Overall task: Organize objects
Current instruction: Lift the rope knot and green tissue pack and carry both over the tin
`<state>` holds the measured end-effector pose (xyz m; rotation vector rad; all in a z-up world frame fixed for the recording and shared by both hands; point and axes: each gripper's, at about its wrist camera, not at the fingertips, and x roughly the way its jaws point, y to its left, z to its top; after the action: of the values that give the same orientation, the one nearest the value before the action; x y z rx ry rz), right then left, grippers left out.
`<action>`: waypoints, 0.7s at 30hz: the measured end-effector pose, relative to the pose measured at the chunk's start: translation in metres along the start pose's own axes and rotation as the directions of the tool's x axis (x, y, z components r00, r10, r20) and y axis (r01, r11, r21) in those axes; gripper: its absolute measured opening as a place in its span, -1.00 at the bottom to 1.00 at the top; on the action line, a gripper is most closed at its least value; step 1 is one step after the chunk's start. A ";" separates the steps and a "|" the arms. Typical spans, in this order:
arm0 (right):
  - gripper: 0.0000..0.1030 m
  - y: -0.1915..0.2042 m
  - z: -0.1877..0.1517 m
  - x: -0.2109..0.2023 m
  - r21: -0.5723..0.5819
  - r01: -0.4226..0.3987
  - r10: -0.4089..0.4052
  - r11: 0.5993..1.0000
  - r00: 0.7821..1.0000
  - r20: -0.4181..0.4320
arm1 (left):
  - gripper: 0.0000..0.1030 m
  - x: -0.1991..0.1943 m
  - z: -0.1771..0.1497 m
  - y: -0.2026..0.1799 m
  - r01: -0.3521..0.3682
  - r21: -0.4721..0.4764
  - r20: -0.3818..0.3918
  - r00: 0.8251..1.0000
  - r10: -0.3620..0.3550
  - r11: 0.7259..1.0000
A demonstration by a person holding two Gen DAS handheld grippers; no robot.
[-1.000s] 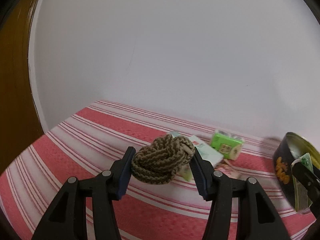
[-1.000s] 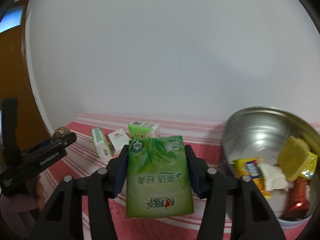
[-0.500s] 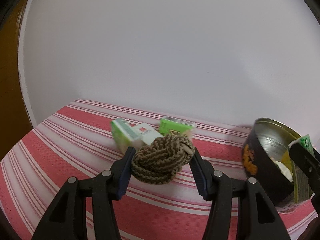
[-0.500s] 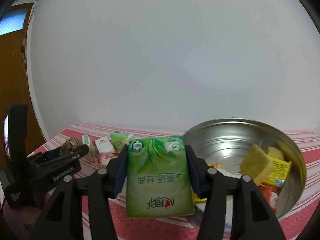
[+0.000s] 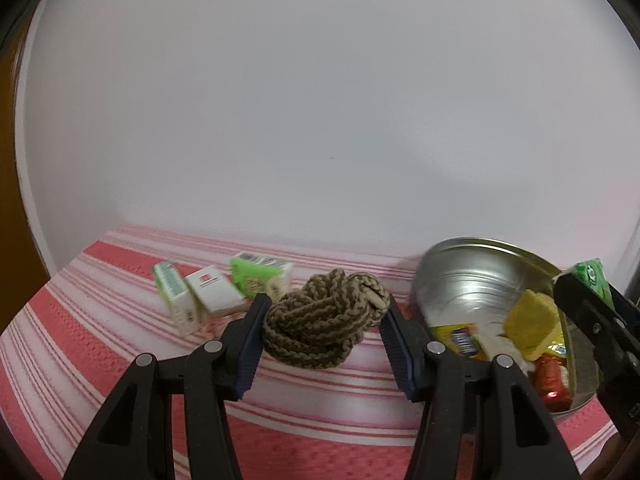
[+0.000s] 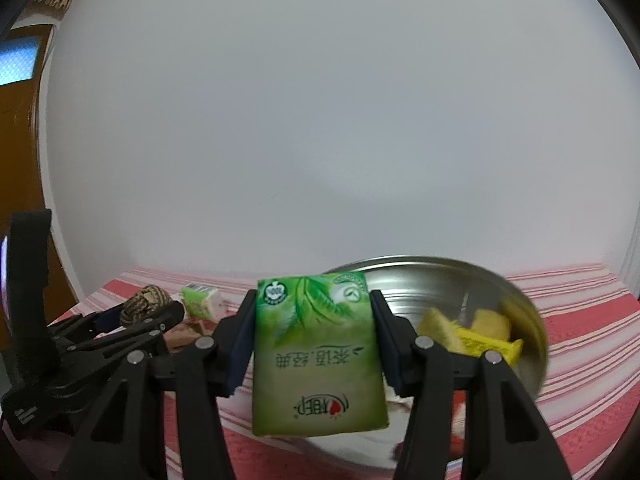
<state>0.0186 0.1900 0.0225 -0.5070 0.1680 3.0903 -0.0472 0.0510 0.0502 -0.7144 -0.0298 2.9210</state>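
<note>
Above the tin (image 6: 532, 320) | your right gripper (image 6: 314, 340) clamps the packet (image 6: 318, 356), left gripper (image 5: 324, 320) the cord (image 5: 324, 322) | risk: crowded tin, items may spill over its rim.

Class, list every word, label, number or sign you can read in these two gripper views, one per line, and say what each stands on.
"茶语.经典": upside down on the green tissue pack held in the right tongs.
"100": in the round badge on that pack, blurred.
Red-and-white logo at the pack's lower edge: not legible.
Small boxes on the striped cloth: print too small.
Yellow snack wrapper in the metal tin: blurred.
</note>
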 end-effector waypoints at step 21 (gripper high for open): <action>0.05 -0.077 0.016 0.010 0.080 0.160 -0.165 0.984 0.985 0.055 | 0.10 0.007 0.013 -0.086 0.110 0.099 0.014 0.994 -0.112 0.989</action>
<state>0.0059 0.2681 0.0264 -0.4008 0.2299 2.9232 -0.0488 0.1375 0.0624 -0.6477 0.0690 2.8012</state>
